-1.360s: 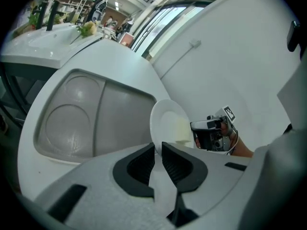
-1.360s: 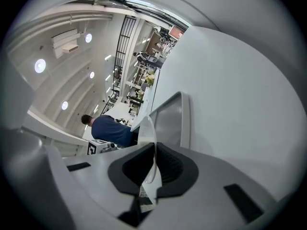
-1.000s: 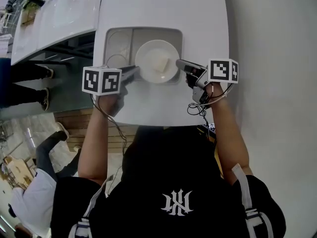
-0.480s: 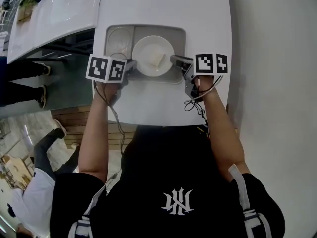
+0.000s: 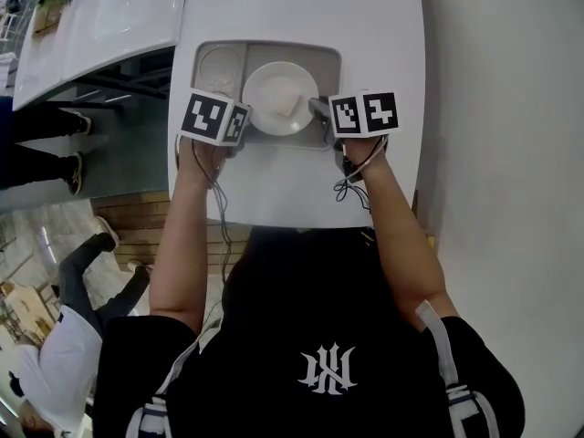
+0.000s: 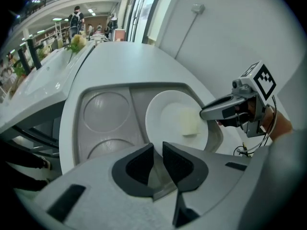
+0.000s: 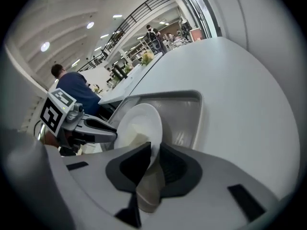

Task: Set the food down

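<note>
both my tools are clamped on the same white plate (image 5: 272,94), one at each side. my left gripper (image 6: 158,150) has its jaws nearly closed, with the plate's rim pinched in the thin gap between the pads. my right gripper (image 7: 154,150) bites the opposite rim, the plate's edge running straight down between its jaws.

the food (image 6: 190,123), a pale cream block (what kind i can't tell), lies on the plate, toward the side my right gripper holds. the plate is over the large right-hand compartment of the grey tray (image 5: 330,60) and covers most of it. whether its base touches the tray's floor i cannot tell.

on the tray's left side are two round wells (image 6: 105,110), one behind the other. the tray lies on a white table (image 5: 301,7), close to the table edge nearest me. both grippers come in from the tray's near side, the left at its middle divider and the right at its near-right corner.
</note>
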Tool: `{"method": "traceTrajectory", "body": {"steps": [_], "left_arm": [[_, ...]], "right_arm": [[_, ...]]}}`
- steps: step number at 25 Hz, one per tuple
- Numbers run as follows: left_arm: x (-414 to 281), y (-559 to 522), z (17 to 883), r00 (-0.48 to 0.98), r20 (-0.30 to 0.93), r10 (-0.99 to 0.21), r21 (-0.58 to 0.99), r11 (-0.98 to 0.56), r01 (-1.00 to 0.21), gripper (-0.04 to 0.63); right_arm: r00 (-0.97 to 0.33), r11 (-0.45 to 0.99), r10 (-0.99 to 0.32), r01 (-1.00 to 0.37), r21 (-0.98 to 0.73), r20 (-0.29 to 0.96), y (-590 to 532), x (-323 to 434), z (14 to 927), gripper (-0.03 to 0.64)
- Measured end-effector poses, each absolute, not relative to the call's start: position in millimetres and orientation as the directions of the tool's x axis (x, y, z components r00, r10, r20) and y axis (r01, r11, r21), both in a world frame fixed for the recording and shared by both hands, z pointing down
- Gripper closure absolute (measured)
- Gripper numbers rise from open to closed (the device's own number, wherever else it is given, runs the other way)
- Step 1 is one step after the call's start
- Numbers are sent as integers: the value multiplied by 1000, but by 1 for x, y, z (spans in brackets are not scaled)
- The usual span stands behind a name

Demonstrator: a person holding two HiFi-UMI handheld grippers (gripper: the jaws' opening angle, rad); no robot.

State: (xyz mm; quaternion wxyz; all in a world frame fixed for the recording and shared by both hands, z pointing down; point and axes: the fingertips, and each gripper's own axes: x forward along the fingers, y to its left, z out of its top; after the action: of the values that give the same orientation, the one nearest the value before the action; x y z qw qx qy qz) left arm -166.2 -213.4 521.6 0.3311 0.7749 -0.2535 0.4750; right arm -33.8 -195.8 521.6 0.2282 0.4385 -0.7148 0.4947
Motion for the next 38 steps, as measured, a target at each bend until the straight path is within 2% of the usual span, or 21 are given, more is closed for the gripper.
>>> {"method": "traceTrajectory", "body": {"steps": [8,10,11,13,15,16,18,24,27,30,34,38], "left_arm": [[-177,-223,528,309,937,-161,104,-717,-689,543],[-183,-221,525,331,921,-205,88,-719,-690,543],[-184,-219,518,396,885,-244,113,-714,-691,543],[-182,-211,488,635,691,-344,265,-697,-666,543],[-179,-183,447,838,391,-381,470,-700,-537,543],[-176,-161,429,890,273,-365,529,-716,-455,549],[-168,-111,405,932,171,-319,540,-761,-359,588],[-155,-8,377,973,101,-208,494,-838,-230,589],[-160,19,379,988,71,-140,487,-859,-157,589],[-169,32,374,987,48,-152,492,-857,-156,591],[-173,49,357,980,24,-199,475,-860,-186,589],[-172,77,349,974,-15,-225,533,-826,-182,589]], "right_arm": [[-401,321,-418,-905,-281,815,-207,-45,533,543],[-436,346,-468,-891,-295,768,-207,-45,528,532],[-473,345,-521,-878,-331,711,-205,-43,519,540],[-568,347,-643,-814,-466,514,-195,-36,483,591],[-648,404,-705,-701,-588,288,-172,-34,436,604],[-677,446,-707,-653,-612,207,-157,-36,415,609],[-716,533,-689,-608,-588,116,-122,-41,380,612],[-776,688,-631,-571,-447,20,-44,-77,325,612],[-793,721,-599,-472,-507,-114,-25,-89,312,612],[-789,746,-560,-348,-567,-252,-5,-95,294,614],[-843,786,-487,-309,-535,-229,28,-106,294,614],[-863,808,-454,-295,-509,-220,57,-101,285,614]]}}
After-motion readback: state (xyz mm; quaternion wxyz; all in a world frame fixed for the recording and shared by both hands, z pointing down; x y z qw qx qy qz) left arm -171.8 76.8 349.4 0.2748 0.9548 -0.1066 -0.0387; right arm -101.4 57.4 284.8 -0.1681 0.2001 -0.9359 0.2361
